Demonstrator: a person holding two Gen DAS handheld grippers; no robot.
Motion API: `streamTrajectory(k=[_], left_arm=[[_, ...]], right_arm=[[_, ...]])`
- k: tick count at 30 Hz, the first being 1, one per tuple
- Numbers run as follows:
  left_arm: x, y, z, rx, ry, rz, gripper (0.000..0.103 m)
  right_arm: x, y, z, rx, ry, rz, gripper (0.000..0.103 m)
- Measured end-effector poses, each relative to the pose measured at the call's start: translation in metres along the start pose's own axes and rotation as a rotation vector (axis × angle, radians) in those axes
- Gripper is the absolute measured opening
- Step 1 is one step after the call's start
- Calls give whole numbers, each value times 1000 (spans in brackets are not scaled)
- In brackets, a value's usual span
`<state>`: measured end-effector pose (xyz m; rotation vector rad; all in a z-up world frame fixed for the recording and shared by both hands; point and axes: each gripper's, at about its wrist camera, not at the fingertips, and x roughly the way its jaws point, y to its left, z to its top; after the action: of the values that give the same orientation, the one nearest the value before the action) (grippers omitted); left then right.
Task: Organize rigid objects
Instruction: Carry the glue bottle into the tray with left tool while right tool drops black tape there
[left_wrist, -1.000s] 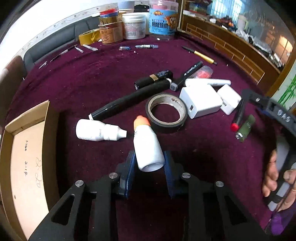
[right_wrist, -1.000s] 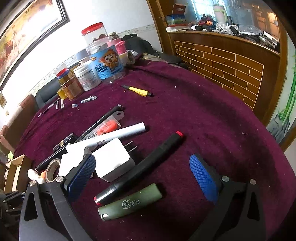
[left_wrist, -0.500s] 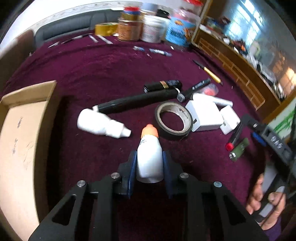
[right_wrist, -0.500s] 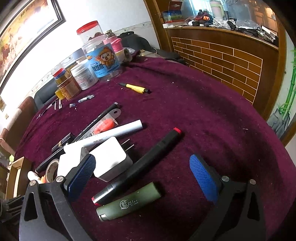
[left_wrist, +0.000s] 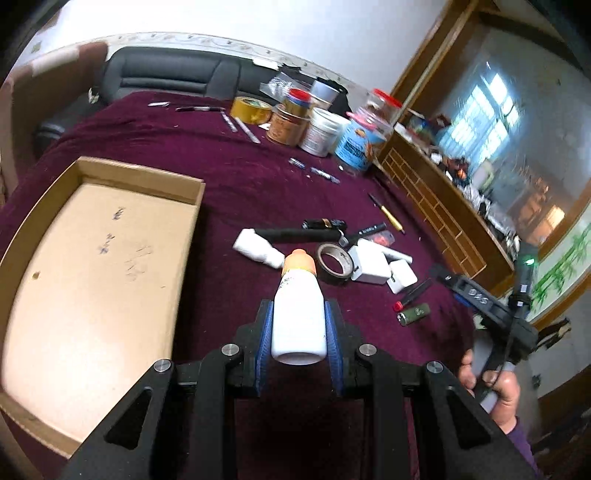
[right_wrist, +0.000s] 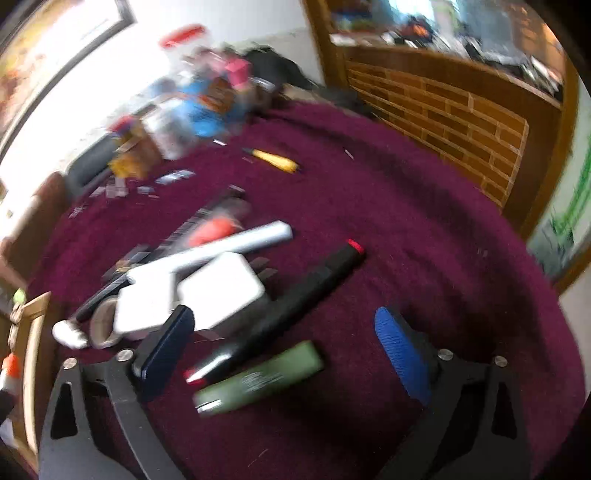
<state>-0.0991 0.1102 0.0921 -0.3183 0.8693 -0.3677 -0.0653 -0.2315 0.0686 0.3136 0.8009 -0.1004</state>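
- Daylight fills both views; in the left wrist view a bright window (left_wrist: 487, 118) at the upper right is blown out and hazy.
- The white wall (right_wrist: 155, 55) in the right wrist view is overexposed, nearly pure white.
- The left wrist view is mostly sharp: the white bottle (left_wrist: 299, 317) with the orange cap is crisp, while the cardboard box (left_wrist: 92, 280) is slightly smeared.
- The right wrist view is heavily motion-blurred; the jars (right_wrist: 199, 110) at the back smear into streaks and the green lighter (right_wrist: 258, 380) is soft.
- Soft shadows lie on the maroon tablecloth (left_wrist: 236, 177).
- Fisheye bending curves the edges, and both frames have dark vignetted corners.
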Motion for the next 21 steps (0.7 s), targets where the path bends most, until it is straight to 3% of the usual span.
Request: streamTrajectory(k=[3,6,8,9,10,13,15,17,18,21], left_arm=[[-8,14,-1,-36,-17,-25,23],[-20,30,-5,-66,-44,-27,23],[-29,44,-6,-92,-60,-16,23],[-33,51,-7,-105,-66,-9,23],[-36,57,-7,-116,-71,-3,23],[-47,72,-8,-133,-98,18,23],[-51,79,-7,-134,-112,32,23],[-53,85,-5,-139,-119,37,23],[-54,89,-5,-145,-119,42,23],[-52,96,0,-153,-117,47,23]], right_arm=[[-21,60,7,-202,-21,49,99],[2,119,-1,-421,99,109,96],[21,144,-10,-513,141,85,78],[32,156,-15,-560,164,65,63],[42,164,-19,-585,194,65,57],[72,176,-22,-590,264,44,53],[87,177,-23,-567,313,54,38],[92,175,-23,-544,326,50,31],[91,173,-23,-532,334,65,17],[78,172,-23,-519,318,84,10]])
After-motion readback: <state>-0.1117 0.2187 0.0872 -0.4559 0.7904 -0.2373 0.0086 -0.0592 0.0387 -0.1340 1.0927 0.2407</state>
